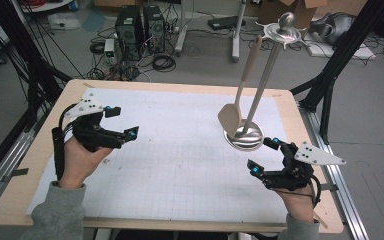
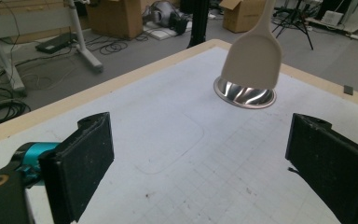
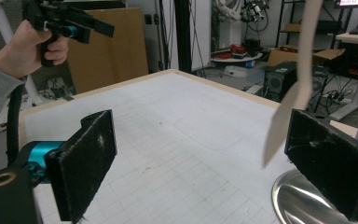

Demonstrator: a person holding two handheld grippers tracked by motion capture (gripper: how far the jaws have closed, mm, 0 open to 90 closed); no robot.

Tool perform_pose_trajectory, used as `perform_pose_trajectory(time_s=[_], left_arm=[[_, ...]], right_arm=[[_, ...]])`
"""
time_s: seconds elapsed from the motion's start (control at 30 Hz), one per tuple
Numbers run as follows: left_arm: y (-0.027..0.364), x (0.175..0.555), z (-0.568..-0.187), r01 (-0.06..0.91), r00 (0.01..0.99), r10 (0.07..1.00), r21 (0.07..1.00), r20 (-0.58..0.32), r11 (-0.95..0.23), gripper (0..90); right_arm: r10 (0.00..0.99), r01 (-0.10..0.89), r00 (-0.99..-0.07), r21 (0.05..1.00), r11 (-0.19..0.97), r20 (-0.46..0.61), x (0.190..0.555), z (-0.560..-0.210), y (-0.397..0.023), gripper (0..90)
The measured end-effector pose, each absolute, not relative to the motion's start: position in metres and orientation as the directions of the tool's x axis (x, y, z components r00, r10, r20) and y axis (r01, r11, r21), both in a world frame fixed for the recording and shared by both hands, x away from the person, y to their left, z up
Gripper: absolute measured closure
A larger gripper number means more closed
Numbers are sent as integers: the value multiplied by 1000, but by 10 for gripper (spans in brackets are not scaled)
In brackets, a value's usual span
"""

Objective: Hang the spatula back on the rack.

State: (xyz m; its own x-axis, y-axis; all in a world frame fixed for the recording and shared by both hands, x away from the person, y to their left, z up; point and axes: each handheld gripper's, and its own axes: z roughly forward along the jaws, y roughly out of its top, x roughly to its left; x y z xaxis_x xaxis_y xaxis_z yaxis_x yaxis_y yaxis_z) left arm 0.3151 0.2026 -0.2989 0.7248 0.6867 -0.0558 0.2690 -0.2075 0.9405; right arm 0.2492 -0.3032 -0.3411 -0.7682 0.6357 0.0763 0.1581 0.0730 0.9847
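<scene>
Just beyond my right hand-held gripper [image 1: 266,157], jaws wide open and empty, a beige spatula [image 1: 231,114] hangs from the rack [image 1: 260,95].

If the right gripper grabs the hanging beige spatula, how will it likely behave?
The spatula hangs from the rack's top disc, so it will probably swing when nudged. It looks thin and light. The stand's tall pole on a small base might tip if pulled sideways.

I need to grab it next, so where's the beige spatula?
In the high view, the beige spatula hangs from the metal stand, right of centre, beyond the right gripper.
</scene>
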Motion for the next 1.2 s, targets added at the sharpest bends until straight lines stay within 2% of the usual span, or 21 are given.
perform_pose_trajectory(time_s=[0.73,1.2], left_arm=[[243,274,-313,233,711,701,959,-53,-164,57],[270,255,-321,236,667,742,963,-62,-132,57]], right_arm=[[628,128,-776,989,70,55,257,-337,-298,81],[616,132,-785,989,74,59,264,-338,-291,81]])
